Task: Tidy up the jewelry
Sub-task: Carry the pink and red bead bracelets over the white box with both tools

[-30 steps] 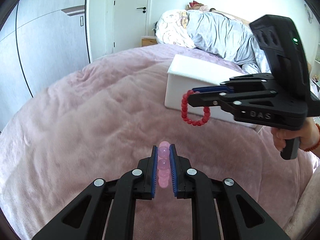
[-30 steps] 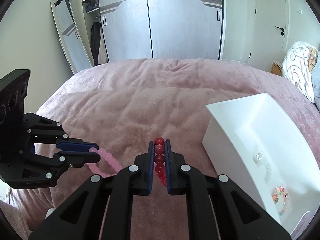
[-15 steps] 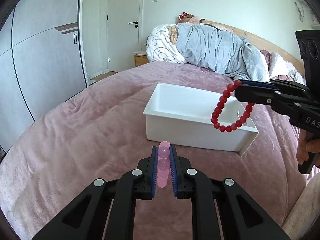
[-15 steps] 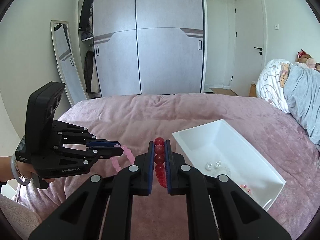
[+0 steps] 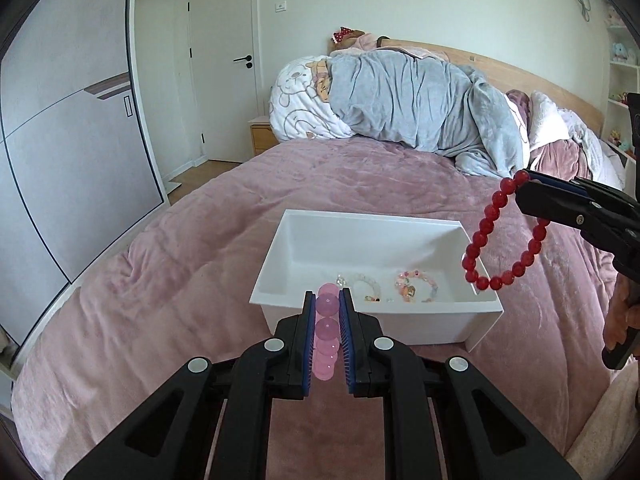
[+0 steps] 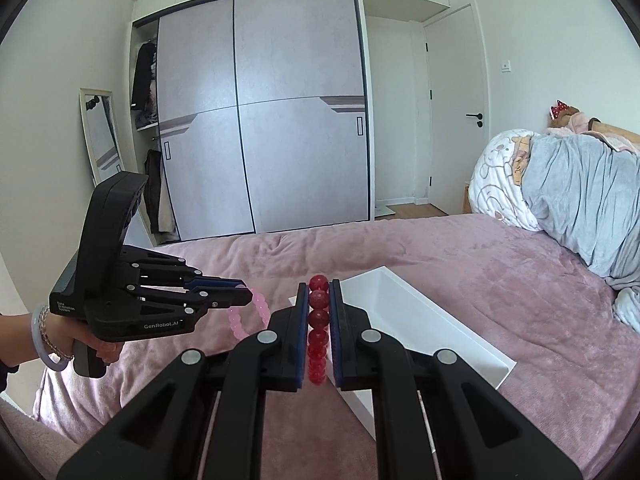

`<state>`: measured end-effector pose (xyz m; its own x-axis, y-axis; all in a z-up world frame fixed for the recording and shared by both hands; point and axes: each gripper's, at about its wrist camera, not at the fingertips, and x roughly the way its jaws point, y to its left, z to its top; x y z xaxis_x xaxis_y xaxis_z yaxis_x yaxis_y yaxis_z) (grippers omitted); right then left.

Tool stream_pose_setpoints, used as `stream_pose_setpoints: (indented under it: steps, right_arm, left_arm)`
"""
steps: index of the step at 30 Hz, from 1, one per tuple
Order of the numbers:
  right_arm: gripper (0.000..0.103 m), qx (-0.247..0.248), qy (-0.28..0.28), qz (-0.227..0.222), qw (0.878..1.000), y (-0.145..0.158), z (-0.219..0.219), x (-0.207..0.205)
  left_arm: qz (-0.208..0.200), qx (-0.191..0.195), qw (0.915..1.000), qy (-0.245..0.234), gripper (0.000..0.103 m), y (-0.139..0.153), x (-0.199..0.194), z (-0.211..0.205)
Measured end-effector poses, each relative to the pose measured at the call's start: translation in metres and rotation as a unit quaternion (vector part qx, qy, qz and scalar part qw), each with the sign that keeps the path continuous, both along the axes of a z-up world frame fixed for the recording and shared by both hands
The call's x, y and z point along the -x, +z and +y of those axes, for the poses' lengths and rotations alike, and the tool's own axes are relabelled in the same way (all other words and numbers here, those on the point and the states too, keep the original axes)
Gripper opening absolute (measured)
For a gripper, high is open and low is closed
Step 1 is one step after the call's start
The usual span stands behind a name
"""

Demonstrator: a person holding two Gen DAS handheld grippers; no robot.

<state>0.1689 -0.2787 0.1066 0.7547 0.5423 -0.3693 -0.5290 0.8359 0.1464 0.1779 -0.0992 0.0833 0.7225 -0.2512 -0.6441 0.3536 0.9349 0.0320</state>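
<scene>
A pink plush blanket [image 5: 168, 280] covers the bed, its pile creased into soft folds. On it sits a white bin [image 5: 280, 256], open-topped, with a few small bracelets [image 5: 416, 291] lying on its floor. The left hand-held gripper [image 5: 327, 304] pinches a pink bead bracelet [image 5: 326, 320] between its blue pads, raised in front of the bin's near wall. The right hand-held gripper [image 6: 319, 300] is pressed onto a red bead bracelet [image 5: 486, 236], whose loop hangs in the air above the bin's right end. At the headboard lies a heaped grey duvet [image 5: 408, 104] beside a cartoon-print pillow [image 5: 296, 100]. A grey sliding wardrobe [image 6: 264, 120], a leaning mirror [image 6: 100, 132] and a white door [image 6: 456, 108] line the walls.
</scene>
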Motion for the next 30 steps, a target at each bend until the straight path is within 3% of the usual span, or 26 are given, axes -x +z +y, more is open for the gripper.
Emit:
stream_pose_setpoints:
  steps: [5, 18, 30]
  right_arm:
    - [0.010, -0.021, -0.011, 0.002, 1.000, -0.007, -0.020, -0.015]
    - [0.010, -0.046, -0.058, 0.044, 0.996, -0.057, -0.074, -0.065]
    - [0.010, -0.042, -0.065, 0.086, 0.993, -0.094, -0.082, -0.091]
  left_arm:
    - [0.007, -0.011, 0.9999, -0.005, 0.017, 0.006, -0.025, -0.020]
    - [0.033, -0.018, 0.9992, -0.011, 0.017, -0.010, -0.091, -0.050]
    - [0.065, -0.026, 0.9975, -0.009, 0.017, -0.043, -0.147, -0.063]
